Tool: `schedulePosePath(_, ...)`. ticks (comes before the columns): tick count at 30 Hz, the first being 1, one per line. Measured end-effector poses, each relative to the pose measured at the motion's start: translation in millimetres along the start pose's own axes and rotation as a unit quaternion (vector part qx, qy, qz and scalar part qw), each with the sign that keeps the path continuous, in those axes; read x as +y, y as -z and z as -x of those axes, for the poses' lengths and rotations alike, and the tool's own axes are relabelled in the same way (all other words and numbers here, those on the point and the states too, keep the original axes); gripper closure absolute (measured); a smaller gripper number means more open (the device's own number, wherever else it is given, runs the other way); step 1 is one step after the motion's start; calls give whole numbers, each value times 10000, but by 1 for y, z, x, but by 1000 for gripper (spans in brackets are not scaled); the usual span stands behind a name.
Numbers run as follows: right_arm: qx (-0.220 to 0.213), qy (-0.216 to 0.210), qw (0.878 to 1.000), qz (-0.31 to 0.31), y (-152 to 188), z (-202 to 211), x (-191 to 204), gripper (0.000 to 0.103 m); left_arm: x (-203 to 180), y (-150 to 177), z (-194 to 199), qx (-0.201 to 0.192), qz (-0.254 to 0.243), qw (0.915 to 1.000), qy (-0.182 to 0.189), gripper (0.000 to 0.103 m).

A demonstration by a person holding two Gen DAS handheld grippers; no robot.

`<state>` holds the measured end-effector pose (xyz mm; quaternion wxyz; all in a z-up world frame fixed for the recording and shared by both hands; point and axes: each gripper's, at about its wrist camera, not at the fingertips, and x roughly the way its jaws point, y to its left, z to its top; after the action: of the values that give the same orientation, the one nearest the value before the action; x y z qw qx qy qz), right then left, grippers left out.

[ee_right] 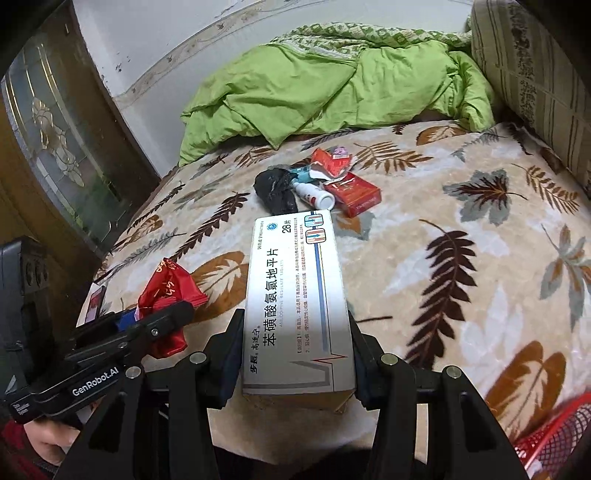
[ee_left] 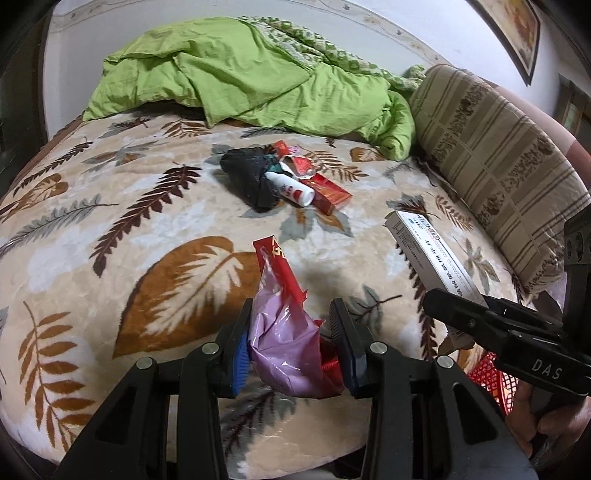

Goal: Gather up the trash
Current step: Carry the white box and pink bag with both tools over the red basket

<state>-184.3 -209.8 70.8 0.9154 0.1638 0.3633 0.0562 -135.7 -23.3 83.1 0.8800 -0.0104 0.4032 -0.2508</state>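
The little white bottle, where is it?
The white bottle lies mid-bed on the leaf blanket, between the black bag and the red box, below the green quilt.

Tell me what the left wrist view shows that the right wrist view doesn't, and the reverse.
Only left wrist: the purple-and-red wrapper seen between the left gripper pads, and a framed picture on the wall. Only right wrist: the medicine box label face-on in the right gripper, and a glass-panelled door. Both: the trash pile, green quilt, red basket.

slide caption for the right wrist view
Right gripper holds a white medicine box over the leaf-print blanket.
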Motion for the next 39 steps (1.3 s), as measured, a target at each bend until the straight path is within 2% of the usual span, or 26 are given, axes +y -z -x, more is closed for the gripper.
schedulePosePath(18, -190, -39, 9997, -178, 5, 30, -8, 51, -28, -2, 10, -38, -257, 9995, 191, 65)
schedulePosePath(26, -311, 112, 9986, -417, 14, 58, -29, 51, -52, -1, 7, 30, -478, 9980, 408, 65)
schedulePosePath(32, -451, 389, 9947, -834, 32, 98, -63, 51, -96, -1, 2, 168, -857, 9921, 897, 65)
schedulePosePath(35, -539, 566, 9913, -1059, 42, 121, -82, 51, -127, 0, 0, 243, -1135, 9861, 1192, 65)
schedulePosePath(39, -690, 912, 9820, -1506, 63, 161, -115, 51, -175, 5, -3, 470, -1487, 9731, 1695, 65)
